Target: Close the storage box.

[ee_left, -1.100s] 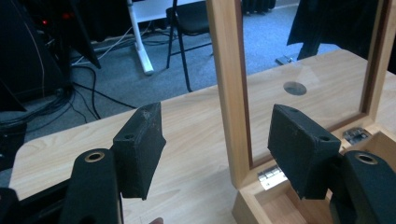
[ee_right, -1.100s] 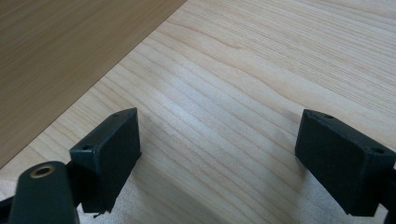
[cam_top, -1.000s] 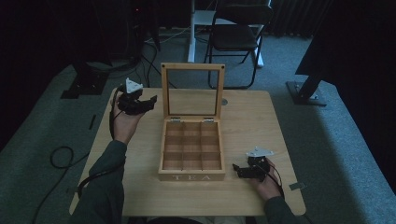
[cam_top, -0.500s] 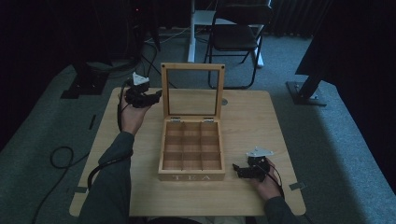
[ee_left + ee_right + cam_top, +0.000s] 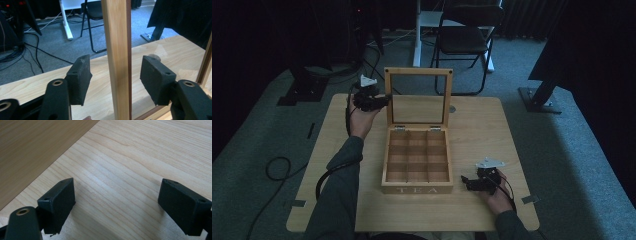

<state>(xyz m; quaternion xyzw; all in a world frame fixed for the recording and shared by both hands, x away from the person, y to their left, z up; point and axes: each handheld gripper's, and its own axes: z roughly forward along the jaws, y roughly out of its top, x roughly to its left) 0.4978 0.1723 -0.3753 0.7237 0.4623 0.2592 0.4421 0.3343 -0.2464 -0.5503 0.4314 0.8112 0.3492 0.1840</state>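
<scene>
In the high view, the left gripper [image 5: 379,101] is reaching to the left post of the upright glass-paned lid [image 5: 418,97] of the pale wooden compartmented tea box [image 5: 417,160]. The right gripper [image 5: 468,183] is resting open and empty just right of the box.

In the left gripper view, the lid's wooden post [image 5: 117,57] is standing between the jaws, which have just been closing and are not yet touching it. Centre it, then squeeze gently.

In the right gripper view, the jaws are gaping wide over bare light-wood table [image 5: 130,170].

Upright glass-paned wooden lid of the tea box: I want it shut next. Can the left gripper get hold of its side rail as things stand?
Probably yes: the left gripper already straddles the lid's side rail, pads apart and not yet pressing.
</scene>
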